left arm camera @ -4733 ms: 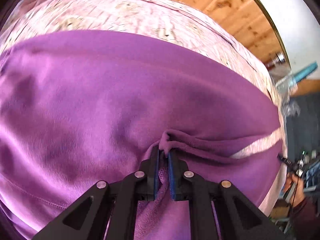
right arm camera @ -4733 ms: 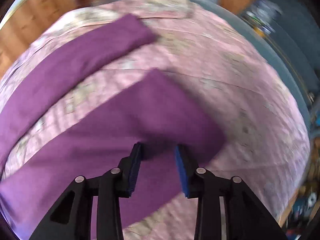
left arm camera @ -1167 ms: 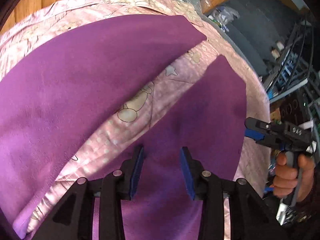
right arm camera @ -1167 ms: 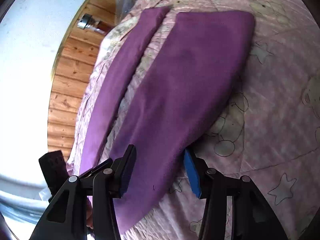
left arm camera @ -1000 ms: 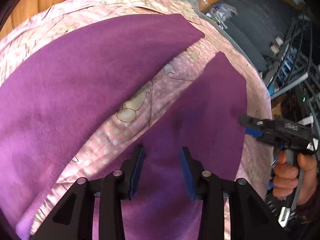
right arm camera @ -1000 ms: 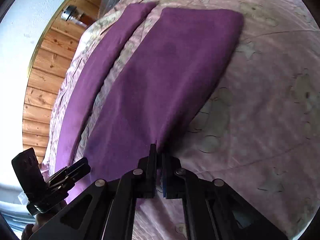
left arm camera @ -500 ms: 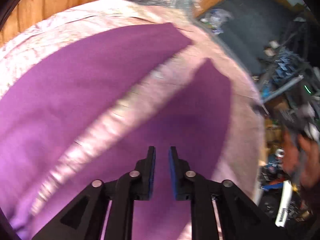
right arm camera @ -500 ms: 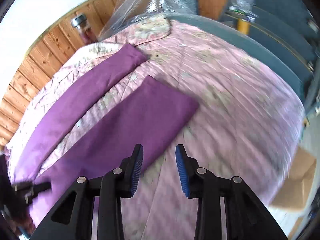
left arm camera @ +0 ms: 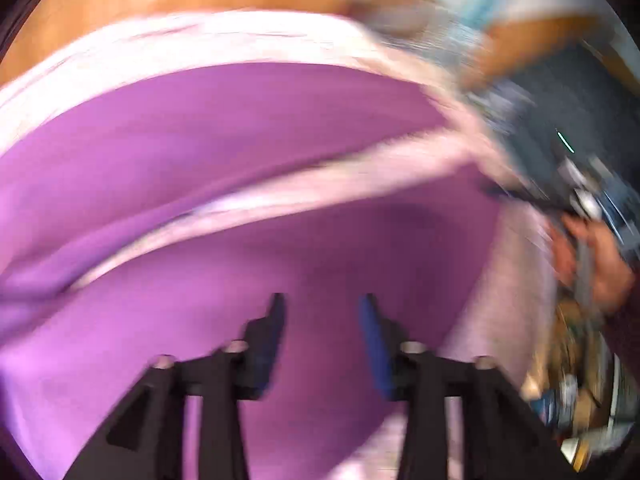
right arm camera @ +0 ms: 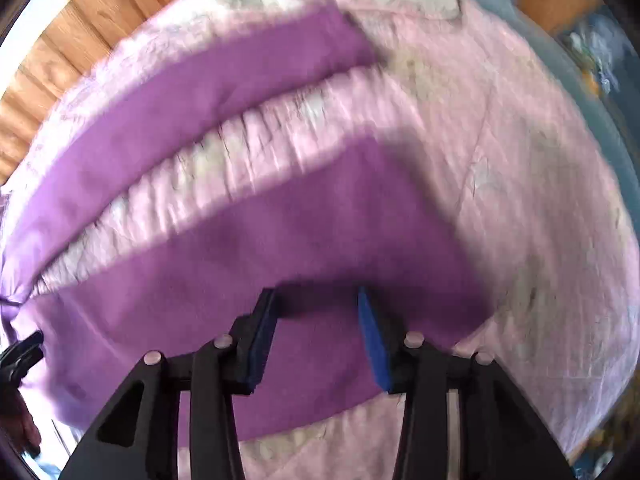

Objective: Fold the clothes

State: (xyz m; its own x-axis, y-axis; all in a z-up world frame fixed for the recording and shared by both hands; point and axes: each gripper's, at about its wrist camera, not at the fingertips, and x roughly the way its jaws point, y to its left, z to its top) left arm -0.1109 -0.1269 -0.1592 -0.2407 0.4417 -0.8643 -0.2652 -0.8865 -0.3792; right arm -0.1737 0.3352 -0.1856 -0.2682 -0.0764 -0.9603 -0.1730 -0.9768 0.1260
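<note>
Both my left tool (left arm camera: 322,312) and right tool (right arm camera: 316,306) gape empty. Below them lies the purple fleece garment (right arm camera: 280,240) on the pink patterned bed cover (right arm camera: 520,160). No writing is legible.

light: bright daylight look, source not visible
glare: pink bedspread (left arm camera: 224,36) blown out to near white along its far edge in the left wrist view
blur, left wrist: heavy motion smear across the whole frame; hand (left arm camera: 592,256) and clutter at right are streaks
blur, right wrist: milder; purple garment (right arm camera: 280,240) soft at its edges, bedspread print smeared
shadow: dark patch on the garment just ahead of the right gripper (right arm camera: 316,312); blue pads (right arm camera: 374,344) stay fairly sharp
distortion: strong fisheye bulge, black vignette at the corners
left gripper (left arm camera: 322,320): edges soft, smeared
</note>
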